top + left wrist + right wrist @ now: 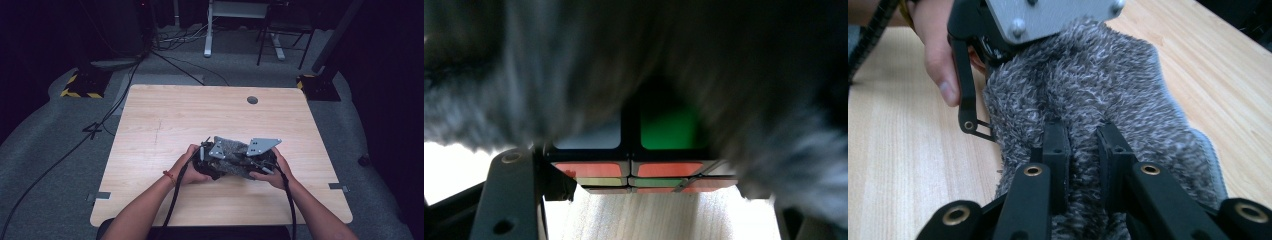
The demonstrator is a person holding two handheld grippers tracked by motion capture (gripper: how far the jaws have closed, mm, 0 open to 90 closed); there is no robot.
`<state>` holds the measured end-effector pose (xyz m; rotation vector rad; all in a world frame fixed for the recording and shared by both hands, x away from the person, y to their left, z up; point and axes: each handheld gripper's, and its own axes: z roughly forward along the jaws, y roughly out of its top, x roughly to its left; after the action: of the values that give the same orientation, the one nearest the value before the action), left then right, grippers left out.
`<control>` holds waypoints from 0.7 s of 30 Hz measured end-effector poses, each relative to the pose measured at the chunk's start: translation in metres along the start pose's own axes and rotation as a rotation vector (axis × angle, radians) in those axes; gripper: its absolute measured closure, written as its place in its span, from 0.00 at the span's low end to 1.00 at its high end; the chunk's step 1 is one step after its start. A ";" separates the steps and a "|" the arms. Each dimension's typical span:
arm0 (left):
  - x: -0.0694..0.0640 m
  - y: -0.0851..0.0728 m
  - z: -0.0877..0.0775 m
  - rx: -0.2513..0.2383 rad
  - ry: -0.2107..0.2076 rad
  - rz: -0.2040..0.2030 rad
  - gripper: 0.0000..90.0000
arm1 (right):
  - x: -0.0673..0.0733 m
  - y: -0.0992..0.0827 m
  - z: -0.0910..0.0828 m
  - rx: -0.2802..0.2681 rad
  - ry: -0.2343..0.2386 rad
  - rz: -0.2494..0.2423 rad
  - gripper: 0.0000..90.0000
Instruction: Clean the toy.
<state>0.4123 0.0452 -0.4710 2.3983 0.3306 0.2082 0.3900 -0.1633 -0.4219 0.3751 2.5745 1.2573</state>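
Note:
A grey fuzzy cloth (234,149) lies bunched near the middle of the wooden table (165,115), between both hands. In the left gripper view the cloth (574,65) drapes over a small colour cube (669,131) with green, pale and orange tiles. My left gripper (644,172) is shut on that cube just above the tabletop. From the high view the left gripper (212,159) sits at the cloth's left side and the right gripper (252,159) at its right. My right gripper (1082,135) is shut on a fold of the cloth (1088,75), and the left gripper's grey plate (1048,15) rises beyond it.
A round cable hole (252,100) sits near the table's far edge. Cables trail from both grippers toward the near edge. On the floor behind stand bases with yellow-black tape (82,85) and a white desk leg (207,30).

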 end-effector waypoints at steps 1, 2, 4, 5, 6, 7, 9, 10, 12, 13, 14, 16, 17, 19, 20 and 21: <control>-0.001 0.000 0.001 0.006 0.002 0.006 0.37 | 0.000 0.000 0.000 0.000 0.000 0.000 0.86; -0.002 0.000 0.002 0.016 0.005 0.012 0.37 | 0.001 -0.001 0.002 0.002 0.003 0.008 0.86; -0.003 0.000 0.004 0.027 0.010 0.030 0.37 | 0.002 -0.002 0.008 0.013 -0.004 0.004 0.85; -0.003 0.000 0.005 0.033 0.015 0.033 0.37 | 0.003 -0.002 0.010 0.020 -0.011 -0.001 0.85; -0.003 -0.001 0.005 0.040 0.019 0.032 0.37 | 0.003 -0.002 0.010 0.020 -0.011 -0.001 0.85; -0.002 -0.002 0.006 0.039 0.019 0.029 0.37 | 0.004 -0.003 0.012 0.029 -0.019 -0.009 0.86; -0.003 -0.002 0.006 0.041 0.021 0.025 0.37 | 0.004 -0.004 0.013 0.038 -0.029 -0.016 0.86; -0.003 -0.002 0.006 0.041 0.021 0.025 0.37 | 0.004 -0.004 0.013 0.038 -0.029 -0.016 0.86; -0.003 -0.002 0.005 0.035 0.022 0.022 0.38 | 0.003 -0.005 0.013 0.036 -0.035 -0.012 0.86; -0.003 -0.002 0.004 0.038 0.024 0.025 0.38 | 0.001 -0.006 0.011 0.040 -0.044 -0.010 0.86; -0.003 -0.001 0.004 0.036 0.025 0.025 0.38 | 0.001 -0.006 0.011 0.040 -0.044 -0.010 0.86; -0.003 -0.001 0.003 0.027 0.025 0.023 0.38 | -0.001 -0.007 0.009 0.041 -0.052 -0.005 0.86; -0.002 -0.002 0.002 0.025 0.021 0.017 0.38 | -0.002 -0.008 0.008 0.042 -0.062 -0.006 0.86; -0.002 -0.001 0.000 0.023 0.025 0.021 0.38 | -0.005 -0.009 0.006 0.049 -0.082 -0.001 0.86; -0.002 -0.001 -0.001 0.019 0.029 0.023 0.38 | -0.007 -0.010 0.005 0.051 -0.089 0.005 0.86; -0.001 -0.001 -0.002 0.014 0.029 0.020 0.38 | -0.009 -0.012 0.004 0.048 -0.091 0.017 0.86</control>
<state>0.4104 0.0468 -0.4704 2.4149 0.3222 0.2510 0.3979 -0.1703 -0.4326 0.4537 2.5335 1.1573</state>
